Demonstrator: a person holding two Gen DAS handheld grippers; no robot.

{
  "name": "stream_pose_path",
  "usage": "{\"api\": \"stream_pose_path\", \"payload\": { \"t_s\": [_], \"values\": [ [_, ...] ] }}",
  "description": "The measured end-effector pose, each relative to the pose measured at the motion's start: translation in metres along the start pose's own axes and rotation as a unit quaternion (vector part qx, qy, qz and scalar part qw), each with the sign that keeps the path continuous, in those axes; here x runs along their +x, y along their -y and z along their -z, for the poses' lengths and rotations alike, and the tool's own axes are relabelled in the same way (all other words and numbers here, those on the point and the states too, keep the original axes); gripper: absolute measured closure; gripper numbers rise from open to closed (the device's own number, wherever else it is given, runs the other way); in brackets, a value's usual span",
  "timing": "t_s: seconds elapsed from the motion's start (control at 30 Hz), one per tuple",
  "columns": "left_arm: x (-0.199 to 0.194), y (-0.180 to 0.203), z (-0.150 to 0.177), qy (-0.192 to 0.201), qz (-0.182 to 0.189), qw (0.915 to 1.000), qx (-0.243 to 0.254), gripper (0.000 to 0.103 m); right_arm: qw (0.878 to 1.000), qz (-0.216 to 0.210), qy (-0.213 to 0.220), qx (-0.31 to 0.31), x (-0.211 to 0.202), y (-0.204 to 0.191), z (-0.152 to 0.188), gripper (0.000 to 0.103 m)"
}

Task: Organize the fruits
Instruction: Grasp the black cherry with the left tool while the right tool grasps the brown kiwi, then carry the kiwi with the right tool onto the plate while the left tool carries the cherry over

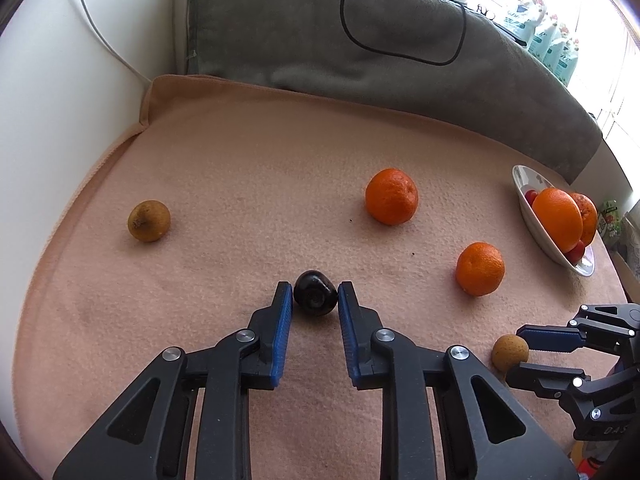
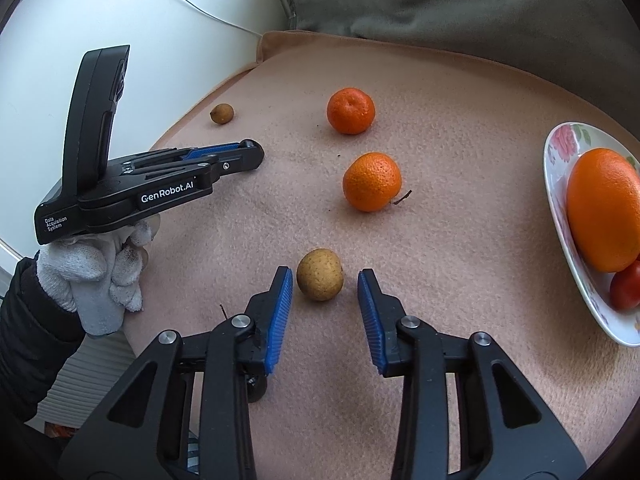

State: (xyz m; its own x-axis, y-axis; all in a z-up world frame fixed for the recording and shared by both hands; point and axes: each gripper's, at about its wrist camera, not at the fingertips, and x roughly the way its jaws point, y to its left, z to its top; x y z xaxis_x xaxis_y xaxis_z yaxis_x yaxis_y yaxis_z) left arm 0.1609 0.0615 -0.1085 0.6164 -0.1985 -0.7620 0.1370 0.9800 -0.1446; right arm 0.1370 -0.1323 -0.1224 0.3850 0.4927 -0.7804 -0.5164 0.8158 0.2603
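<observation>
Left gripper (image 1: 315,294): fingers straddle the small dark glossy round fruit (image 1: 314,293), blue pads at or just off its sides. Contact or a sliver of gap, cannot tell. Fruit sits on the peach fleece blanket (image 1: 240,184), not lifted.

Right gripper (image 2: 325,280): fingers spread wide around the small tan speckled round fruit (image 2: 320,274), clear gap on the 3 o'clock side, near-touching at 9. No pinch yet.

Judgement: both are lined up for parallel grasps, so 2 small fruits can go at once to the white floral oval dish (image 2: 560,184) at 3 o'clock.

Loose on the blanket: 2 orange mandarins, far one (image 2: 351,111) at 12 o'clock, near one (image 2: 372,181) with a stem twig beside it, plus a brownish-yellow small fruit (image 1: 149,221) at 10 o'clock.

Hidden or unclear:
- Dish is cut off by the frame edge. It holds a large orange (image 2: 604,208) and small red fruits, count unclear.
- Left gripper's fingertips are edge-on in the right wrist view, so its grip can't be checked there.
- Species of the dark fruit unclear.
</observation>
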Motion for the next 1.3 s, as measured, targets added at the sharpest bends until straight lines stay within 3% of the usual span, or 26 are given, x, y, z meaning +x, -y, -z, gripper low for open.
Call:
{"api": "stream_pose_path", "payload": {
  "t_s": [0.2, 0.63, 1.3],
  "values": [
    [0.000, 0.000, 0.000, 0.001, 0.000, 1.0000, 0.000, 0.082, 1.000, 0.006, -0.005, -0.011, 0.005, -0.004, -0.002, 0.077],
    [-0.006, 0.001, -0.001, 0.006, 0.007, 0.9999, -0.008, 0.082, 1.000, 0.012, 0.016, -0.011, -0.009, -0.002, 0.001, 0.078],
    [-0.028, 0.062, -0.036, 0.042, 0.059, 0.9969, 0.032, 0.082, 0.994, 0.052, 0.089, 0.027, -0.088, 0.049, 0.002, 0.078]
  ]
}}
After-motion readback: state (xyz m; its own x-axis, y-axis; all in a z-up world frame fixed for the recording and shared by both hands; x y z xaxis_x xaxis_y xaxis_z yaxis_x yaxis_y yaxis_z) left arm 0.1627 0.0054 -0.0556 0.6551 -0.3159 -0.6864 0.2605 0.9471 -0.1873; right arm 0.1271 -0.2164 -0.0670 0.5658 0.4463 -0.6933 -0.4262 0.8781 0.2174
